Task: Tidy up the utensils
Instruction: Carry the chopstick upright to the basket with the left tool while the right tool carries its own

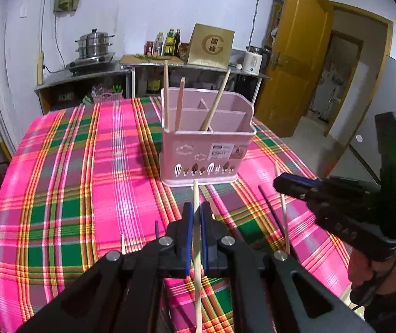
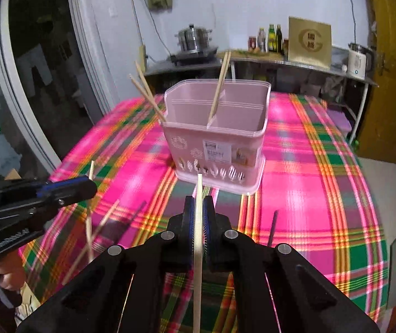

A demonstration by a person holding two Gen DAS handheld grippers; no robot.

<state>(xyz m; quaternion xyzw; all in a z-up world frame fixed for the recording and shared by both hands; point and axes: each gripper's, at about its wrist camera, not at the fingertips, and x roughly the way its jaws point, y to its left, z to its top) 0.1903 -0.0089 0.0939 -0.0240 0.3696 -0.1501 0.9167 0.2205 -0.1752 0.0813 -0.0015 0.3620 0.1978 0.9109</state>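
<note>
Holding one chopstick point(image 1: 196, 238) clamped in each closed tool, left tool point(image 1: 195, 211) and right tool point(image 2: 198, 205); judged best: tip each upright, then lower into the caddy point(image 1: 207, 152).

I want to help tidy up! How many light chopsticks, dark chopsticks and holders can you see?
Light wooden chopsticks: 6
Dark chopsticks: 2
Pink holder: 1
Total: 9
</note>
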